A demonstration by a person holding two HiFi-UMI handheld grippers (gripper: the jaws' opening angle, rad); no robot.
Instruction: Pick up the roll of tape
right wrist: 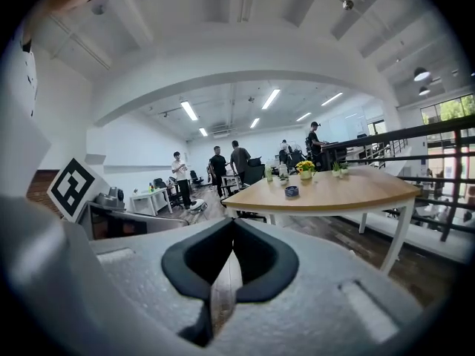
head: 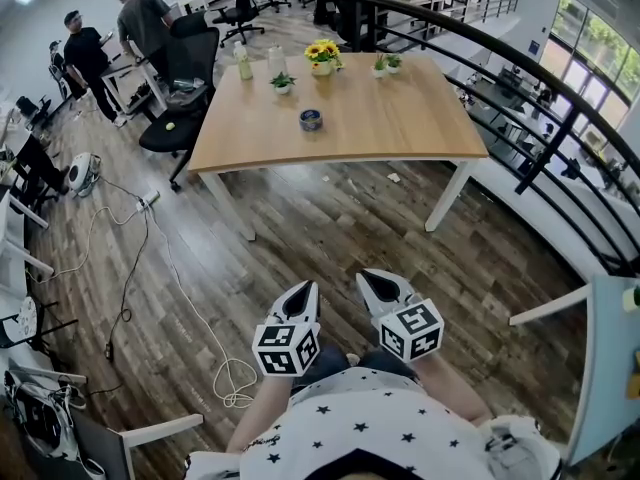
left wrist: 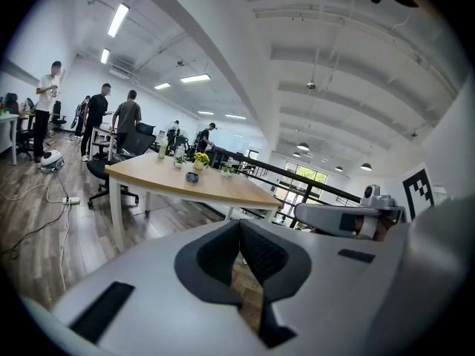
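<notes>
A small blue roll of tape (head: 311,119) lies flat near the middle of a wooden table (head: 400,128) across the room. The same roll shows as a small dark ring in the left gripper view (left wrist: 192,177) and the right gripper view (right wrist: 292,191). My left gripper (head: 303,293) and right gripper (head: 377,283) are side by side low in the head view, over the wooden floor, well short of the table. Both are shut with nothing between the jaws. In the left gripper view the left gripper (left wrist: 239,225) points toward the table, as does the right gripper (right wrist: 234,223) in its own view.
A pot of yellow flowers (head: 322,56), small plants (head: 283,82) and bottles (head: 242,63) stand at the table's far side. Black office chairs (head: 178,118) stand left of it. A white cable (head: 180,288) trails over the floor. A black railing (head: 560,138) runs along the right. People (head: 90,58) stand at the far left.
</notes>
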